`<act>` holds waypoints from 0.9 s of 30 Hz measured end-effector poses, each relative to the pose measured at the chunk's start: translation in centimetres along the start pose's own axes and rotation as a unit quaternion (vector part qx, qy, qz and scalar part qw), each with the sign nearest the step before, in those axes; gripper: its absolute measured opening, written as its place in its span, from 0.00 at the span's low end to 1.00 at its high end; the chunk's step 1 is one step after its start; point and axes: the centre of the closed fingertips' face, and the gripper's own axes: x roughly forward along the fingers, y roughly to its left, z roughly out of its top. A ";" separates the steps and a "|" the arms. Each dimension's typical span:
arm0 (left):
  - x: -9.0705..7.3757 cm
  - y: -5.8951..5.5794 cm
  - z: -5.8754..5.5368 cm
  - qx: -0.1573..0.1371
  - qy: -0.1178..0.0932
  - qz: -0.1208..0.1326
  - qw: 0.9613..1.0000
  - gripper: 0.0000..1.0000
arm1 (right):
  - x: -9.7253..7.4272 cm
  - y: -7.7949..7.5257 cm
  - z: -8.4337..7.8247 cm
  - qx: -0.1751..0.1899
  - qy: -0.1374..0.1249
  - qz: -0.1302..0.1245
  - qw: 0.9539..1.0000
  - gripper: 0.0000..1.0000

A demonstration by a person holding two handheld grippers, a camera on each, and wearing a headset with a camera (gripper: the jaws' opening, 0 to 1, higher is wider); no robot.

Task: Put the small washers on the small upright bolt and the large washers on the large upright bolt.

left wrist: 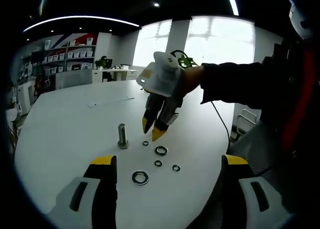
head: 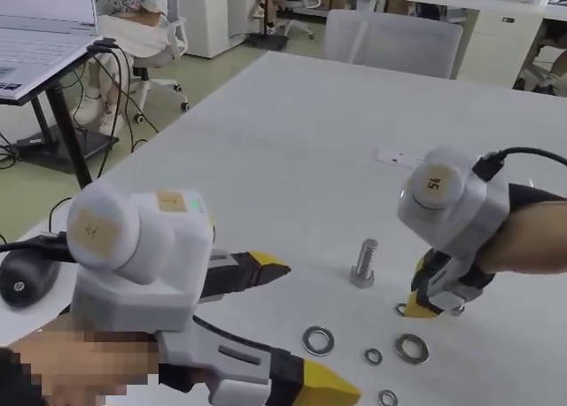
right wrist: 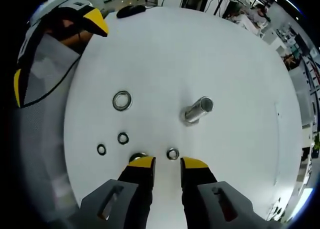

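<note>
The right tool (right wrist: pixel 167 161), narrowly open and empty, sits by a small washer (right wrist: pixel 173 153); the left tool (left wrist: pixel 167 160) gapes. Off-centre closing could flick the washer away.

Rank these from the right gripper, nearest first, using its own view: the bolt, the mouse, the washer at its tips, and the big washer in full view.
1. Washer: just ahead of the right gripper, at the gap between its tips.
2. Bolt: ahead, slightly right.
3. Big washer: ahead, off to the left.
4. Mouse: farthest, near the view's top.

White table (head: pixel 310 140); silver bolt (head: pixel 364 262); washers (head: pixel 318 340) seemingly silver.
</note>
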 end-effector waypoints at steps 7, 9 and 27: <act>-0.1 0.0 0.0 0.000 -0.002 0.001 1.000 0.86 | 1.6 -0.7 -0.4 -0.002 0.019 -0.004 1.000 0.21; -0.1 0.0 0.0 -0.001 -0.002 0.002 1.000 0.86 | 1.8 -0.8 -0.5 -0.004 0.023 -0.004 1.000 0.20; 0.0 0.1 0.1 -0.002 -0.003 0.004 1.000 0.86 | 2.7 -1.0 -0.8 0.014 0.022 0.006 1.000 0.17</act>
